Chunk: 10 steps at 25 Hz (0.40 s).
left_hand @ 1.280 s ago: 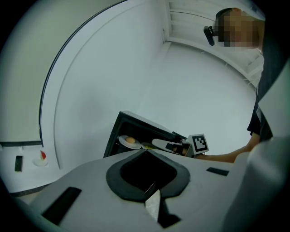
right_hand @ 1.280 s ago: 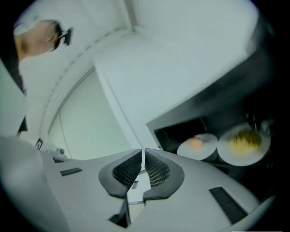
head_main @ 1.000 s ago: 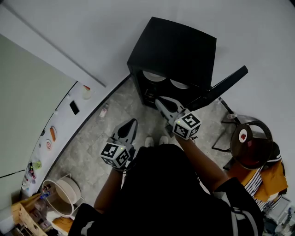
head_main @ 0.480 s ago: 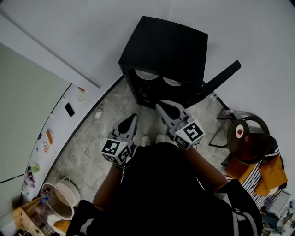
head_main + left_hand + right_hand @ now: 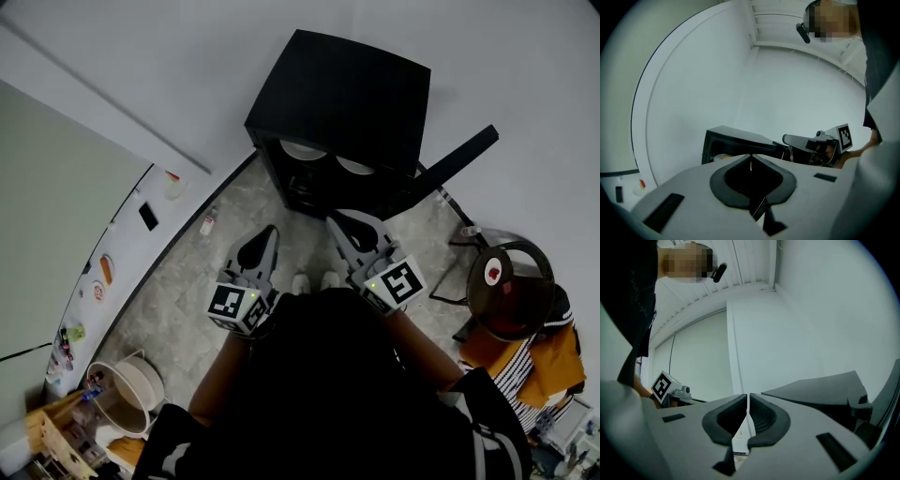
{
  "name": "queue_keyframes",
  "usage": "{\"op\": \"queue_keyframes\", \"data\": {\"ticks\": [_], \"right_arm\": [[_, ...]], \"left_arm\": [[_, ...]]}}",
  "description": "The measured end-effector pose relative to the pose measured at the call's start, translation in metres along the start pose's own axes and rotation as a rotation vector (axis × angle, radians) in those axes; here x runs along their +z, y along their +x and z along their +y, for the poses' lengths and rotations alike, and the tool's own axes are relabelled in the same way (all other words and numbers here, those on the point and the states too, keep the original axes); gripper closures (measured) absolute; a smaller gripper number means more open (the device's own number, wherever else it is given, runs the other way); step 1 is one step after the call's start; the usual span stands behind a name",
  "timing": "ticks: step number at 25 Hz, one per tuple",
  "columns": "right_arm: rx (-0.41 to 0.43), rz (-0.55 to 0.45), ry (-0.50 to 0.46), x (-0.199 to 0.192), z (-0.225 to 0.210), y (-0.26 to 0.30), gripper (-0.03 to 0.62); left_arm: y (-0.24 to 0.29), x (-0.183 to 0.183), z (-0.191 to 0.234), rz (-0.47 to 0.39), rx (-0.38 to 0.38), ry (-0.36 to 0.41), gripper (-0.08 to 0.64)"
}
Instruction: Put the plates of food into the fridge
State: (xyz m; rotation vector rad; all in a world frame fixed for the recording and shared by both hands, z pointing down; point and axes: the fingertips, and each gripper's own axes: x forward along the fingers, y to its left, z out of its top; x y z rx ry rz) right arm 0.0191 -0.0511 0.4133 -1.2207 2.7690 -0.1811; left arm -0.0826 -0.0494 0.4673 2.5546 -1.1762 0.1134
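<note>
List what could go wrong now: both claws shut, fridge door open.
The fridge door stands wide open; left so, the food may warm.
Both plates seem close to the shelf's front; shutting the door might clip them.
The right claw is shut and empty, so it can only push the door.

Round table point(image 5: 527, 321) right; basket point(image 5: 142, 386) lower-left.

Domestic room: a small black fridge point(image 5: 342, 94) stands on a marbled tile floor point(image 5: 187, 300) against white walls point(image 5: 169, 56); a basket point(image 5: 131, 394) and draped clothes point(image 5: 525, 361) lie nearby.
</note>
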Motion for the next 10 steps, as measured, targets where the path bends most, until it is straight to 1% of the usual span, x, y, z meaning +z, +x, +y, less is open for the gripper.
{"op": "queue_keyframes", "data": {"ticks": [2, 4, 10], "right_arm": [[-0.011, -0.006, 0.013, 0.004, 0.0, 0.0, 0.555], [-0.005, -0.013, 0.027, 0.006, 0.0, 0.0, 0.555], [0.027, 0.037, -0.035, -0.006, 0.003, -0.007, 0.555]], "left_arm": [[0.0, 0.004, 0.001, -0.009, 0.023, 0.012, 0.535], [0.0, 0.007, 0.0, -0.008, 0.033, 0.009, 0.537], [0.003, 0.002, -0.006, 0.007, 0.02, 0.015, 0.535]]}}
